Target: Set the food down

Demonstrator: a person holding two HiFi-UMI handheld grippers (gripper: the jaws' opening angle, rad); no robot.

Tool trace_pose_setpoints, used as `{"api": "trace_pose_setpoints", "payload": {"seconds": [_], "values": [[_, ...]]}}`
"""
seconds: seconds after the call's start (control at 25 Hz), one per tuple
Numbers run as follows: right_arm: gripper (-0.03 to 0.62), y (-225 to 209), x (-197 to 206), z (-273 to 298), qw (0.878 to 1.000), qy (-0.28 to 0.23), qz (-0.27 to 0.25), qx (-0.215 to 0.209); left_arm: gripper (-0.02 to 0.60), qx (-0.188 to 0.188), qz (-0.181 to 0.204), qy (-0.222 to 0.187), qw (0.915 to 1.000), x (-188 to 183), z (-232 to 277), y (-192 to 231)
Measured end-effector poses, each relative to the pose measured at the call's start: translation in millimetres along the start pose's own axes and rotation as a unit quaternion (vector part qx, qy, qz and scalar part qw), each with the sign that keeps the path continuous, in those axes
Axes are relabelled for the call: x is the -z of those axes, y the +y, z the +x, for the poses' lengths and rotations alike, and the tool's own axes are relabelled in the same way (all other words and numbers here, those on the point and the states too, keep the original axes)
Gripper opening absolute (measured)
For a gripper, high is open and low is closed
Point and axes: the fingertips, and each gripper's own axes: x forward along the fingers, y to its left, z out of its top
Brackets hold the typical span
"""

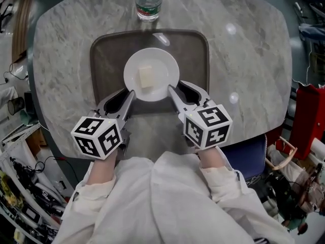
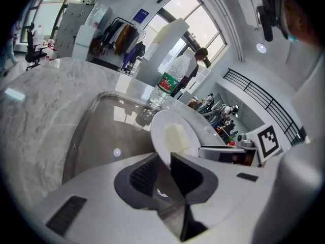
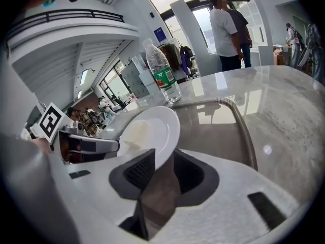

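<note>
A white plate [image 1: 165, 72] carries a pale square block of food [image 1: 146, 77] and is held over a brown tray [image 1: 195, 50]. My left gripper [image 1: 131, 93] is shut on the plate's near-left rim, and my right gripper [image 1: 171, 89] is shut on its near-right rim. In the left gripper view the plate [image 2: 161, 128] edge runs between the dark pads of my left gripper [image 2: 162, 164], with the food [image 2: 176, 136] just beyond. In the right gripper view the rim of the plate [image 3: 165, 123] sits between the pads of my right gripper [image 3: 162, 169]. Whether the plate touches the tray I cannot tell.
A water bottle [image 1: 149, 4] with a green label stands on the marble table [image 1: 244, 60] just beyond the tray's far edge. Cluttered floor, bags and cables surround the table. Two people stand far off by the windows in the right gripper view.
</note>
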Motion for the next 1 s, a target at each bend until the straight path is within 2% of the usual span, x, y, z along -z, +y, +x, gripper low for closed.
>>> {"api": "trace_pose_setpoints", "payload": {"seconds": [0.4, 1.0], "values": [[0.089, -4, 6, 14, 1.000, 0.024, 0.001, 0.004, 0.078, -0.015, -0.010, 0.022, 0.9996, 3, 11, 12], [0.095, -3, 11, 15, 0.999, 0.046, -0.014, 0.023, 0.078, -0.017, 0.006, 0.046, 0.9988, 7, 17, 17]]}}
